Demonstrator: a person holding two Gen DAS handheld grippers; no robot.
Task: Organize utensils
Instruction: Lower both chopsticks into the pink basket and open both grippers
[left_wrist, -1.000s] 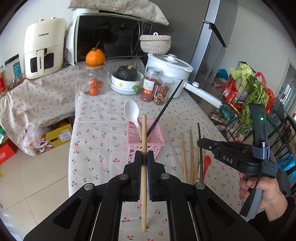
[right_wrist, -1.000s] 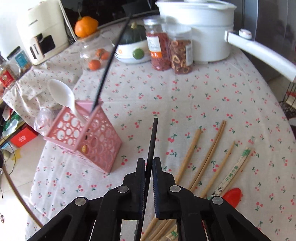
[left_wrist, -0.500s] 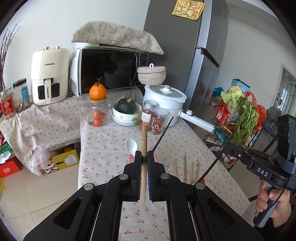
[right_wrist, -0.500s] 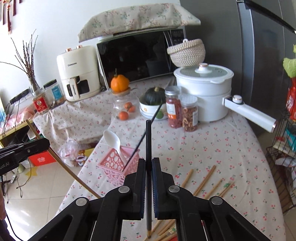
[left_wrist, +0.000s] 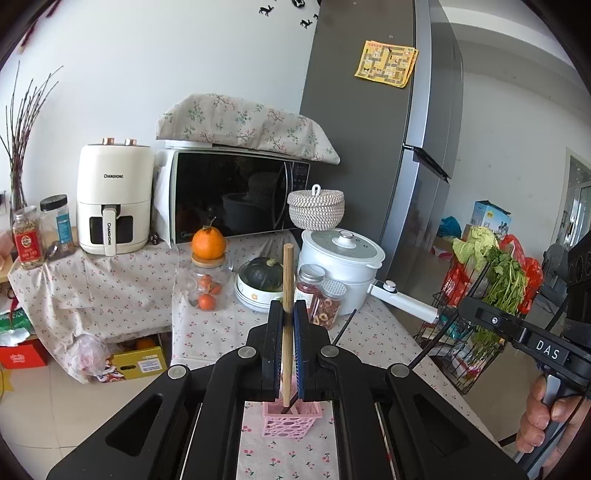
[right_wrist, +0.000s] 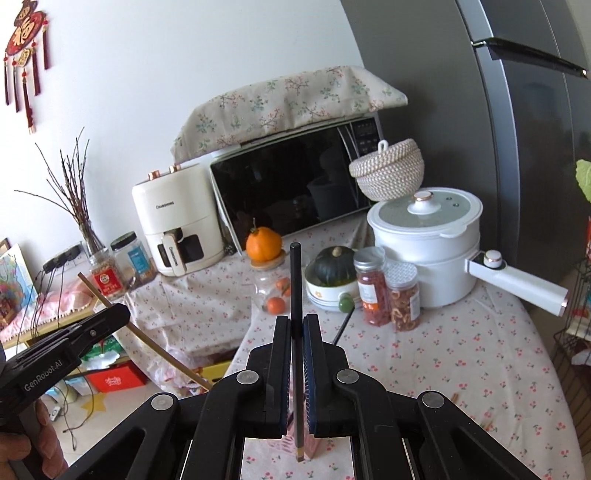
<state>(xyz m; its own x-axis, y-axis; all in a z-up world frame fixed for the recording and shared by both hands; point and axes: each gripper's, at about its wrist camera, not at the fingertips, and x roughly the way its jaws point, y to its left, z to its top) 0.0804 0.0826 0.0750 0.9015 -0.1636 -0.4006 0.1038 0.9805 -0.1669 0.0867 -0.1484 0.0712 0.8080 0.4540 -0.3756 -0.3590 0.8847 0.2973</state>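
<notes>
My left gripper (left_wrist: 287, 314) is shut on a wooden chopstick (left_wrist: 287, 280), held upright, its lower tip over the pink utensil basket (left_wrist: 290, 421) on the cherry-print table. My right gripper (right_wrist: 295, 325) is shut on a black chopstick (right_wrist: 295, 280), also upright, its lower end hanging over the pink basket (right_wrist: 314, 448), which is mostly hidden behind the jaws. Another black chopstick (left_wrist: 343, 328) leans out of the basket. Each gripper shows at the edge of the other's view, the right one (left_wrist: 524, 339) and the left one (right_wrist: 66, 343).
At the back of the table stand a white pot with a long handle (right_wrist: 428, 254), two spice jars (right_wrist: 388, 291), a bowl with a green squash (right_wrist: 332, 273) and a jar topped by an orange (right_wrist: 264, 247). A microwave (left_wrist: 236, 199) and air fryer (left_wrist: 114, 199) stand behind. A vegetable rack (left_wrist: 480, 295) is at right.
Both grippers have risen and tilted up with their chopsticks, so the views now look across the room. The chopstick tips have come over the pink basket.
</notes>
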